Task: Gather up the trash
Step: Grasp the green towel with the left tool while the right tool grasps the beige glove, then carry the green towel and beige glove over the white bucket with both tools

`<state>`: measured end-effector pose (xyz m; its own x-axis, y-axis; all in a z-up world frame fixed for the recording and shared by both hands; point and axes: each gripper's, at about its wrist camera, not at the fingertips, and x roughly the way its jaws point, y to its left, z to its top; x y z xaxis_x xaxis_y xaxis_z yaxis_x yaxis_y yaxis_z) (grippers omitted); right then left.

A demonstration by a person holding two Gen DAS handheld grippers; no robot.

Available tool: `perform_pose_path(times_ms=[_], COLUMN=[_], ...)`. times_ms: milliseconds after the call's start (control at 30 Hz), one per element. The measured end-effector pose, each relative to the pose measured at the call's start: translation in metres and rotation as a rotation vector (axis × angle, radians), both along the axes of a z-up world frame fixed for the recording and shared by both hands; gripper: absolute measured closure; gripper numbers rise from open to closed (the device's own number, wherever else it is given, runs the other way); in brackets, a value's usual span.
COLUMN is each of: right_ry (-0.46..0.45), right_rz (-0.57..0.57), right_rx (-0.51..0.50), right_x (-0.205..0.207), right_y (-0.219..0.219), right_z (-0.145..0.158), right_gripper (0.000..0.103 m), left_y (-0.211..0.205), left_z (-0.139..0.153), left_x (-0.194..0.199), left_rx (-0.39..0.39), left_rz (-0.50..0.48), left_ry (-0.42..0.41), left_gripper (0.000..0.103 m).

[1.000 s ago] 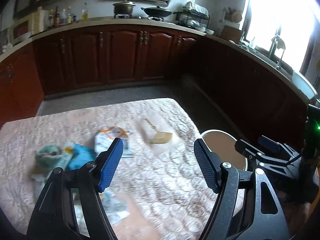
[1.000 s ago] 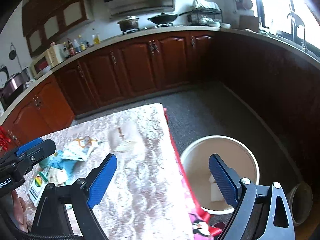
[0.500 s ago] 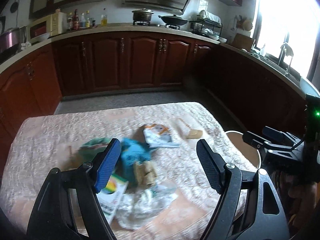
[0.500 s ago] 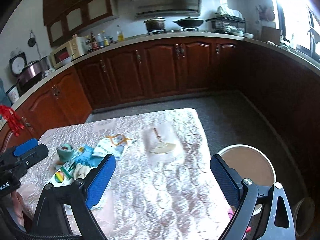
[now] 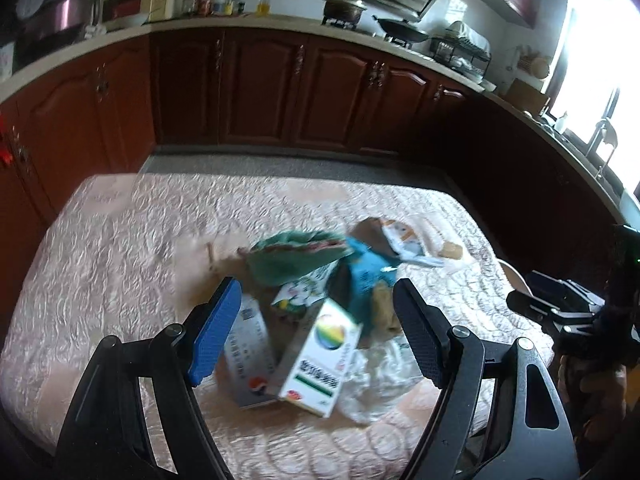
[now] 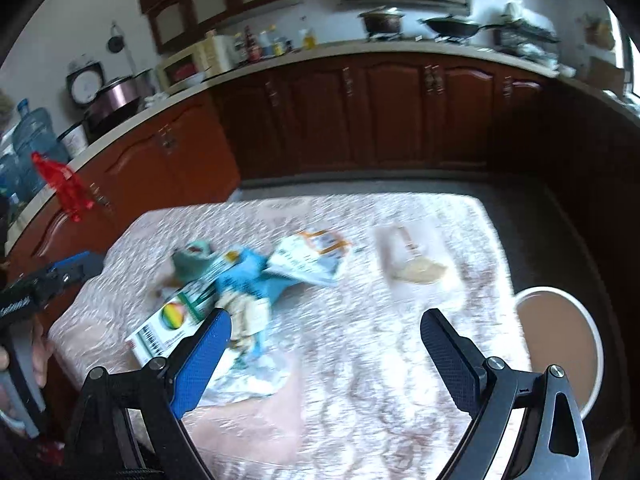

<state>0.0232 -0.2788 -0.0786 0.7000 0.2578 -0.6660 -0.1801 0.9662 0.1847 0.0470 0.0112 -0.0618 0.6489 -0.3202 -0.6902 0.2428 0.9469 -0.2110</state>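
Dark wood kitchen cabinets point(image 5: 264, 84) behind. In front, a worktop point(image 5: 120, 240) under a pale quilted cover. Beside its right edge, on the floor, a round white bin point(image 6: 560, 344). Heaped mid-worktop, the trash: white carton with a rainbow disc point(image 5: 320, 356), crumpled clear plastic point(image 5: 380, 380) just beside it, blue wrapper point(image 5: 368, 272), green wrapper point(image 5: 288, 256), white pouch point(image 6: 308, 256) and a clear bag with a beige wedge point(image 6: 416, 264) apart to the right. Left hand-held gripper point(image 5: 316, 332) spread wide above the carton, gripping nothing. Right hand-held gripper point(image 6: 324, 344) spread too, over bare cover, empty.
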Motion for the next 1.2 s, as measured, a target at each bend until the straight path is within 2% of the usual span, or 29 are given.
perform_pose_path(times_ms=[267, 467, 567, 733, 833, 900, 967, 1000, 1067, 1133, 1167, 1200], right_ry=[0.120, 0.194, 0.209, 0.220, 0.232, 0.248, 0.258, 0.261, 0.262, 0.250, 0.237, 0.222], right_rz=[0.116, 0.138, 0.143, 0.163, 0.172, 0.178, 0.196, 0.200, 0.216, 0.226, 0.229, 0.233], right_rx=[0.049, 0.072, 0.077, 0.079, 0.081, 0.090, 0.116, 0.127, 0.155, 0.156, 0.155, 0.155], right_x=[0.037, 0.067, 0.077, 0.089, 0.097, 0.102, 0.106, 0.107, 0.107, 0.106, 0.104, 0.101], right_y=[0.044, 0.061, 0.067, 0.073, 0.078, 0.079, 0.081, 0.082, 0.085, 0.088, 0.088, 0.088], right_z=[-0.042, -0.069, -0.077, -0.082, -0.087, -0.092, -0.096, -0.097, -0.100, -0.101, -0.100, -0.098], right_gripper=[0.009, 0.009, 0.009, 0.009, 0.009, 0.013, 0.037, 0.044, 0.060, 0.069, 0.075, 0.075], left_y=[0.000, -0.008, -0.014, -0.027, -0.027, -0.025, -0.023, -0.024, -0.023, -0.021, -0.021, -0.020], left_z=[-0.023, -0.033, -0.036, -0.054, -0.069, -0.073, -0.074, -0.074, -0.073, -0.069, -0.068, -0.065], left_x=[0.038, 0.083, 0.104, 0.127, 0.136, 0.136, 0.134, 0.133, 0.130, 0.124, 0.122, 0.119], left_rx=[-0.047, -0.099, -0.096, -0.037, -0.053, -0.050, -0.037, -0.025, -0.017, -0.004, -0.003, 0.005], left_rz=[-0.022, -0.006, 0.001, -0.005, 0.002, 0.023, 0.027, 0.020, 0.002, -0.013, -0.017, -0.013], left_ry=[0.069, 0.114, 0.126, 0.173, 0.227, 0.221, 0.215, 0.214, 0.210, 0.194, 0.189, 0.180], left_gripper=[0.025, 0.025, 0.025, 0.025, 0.025, 0.026, 0.043, 0.055, 0.067, 0.093, 0.094, 0.094])
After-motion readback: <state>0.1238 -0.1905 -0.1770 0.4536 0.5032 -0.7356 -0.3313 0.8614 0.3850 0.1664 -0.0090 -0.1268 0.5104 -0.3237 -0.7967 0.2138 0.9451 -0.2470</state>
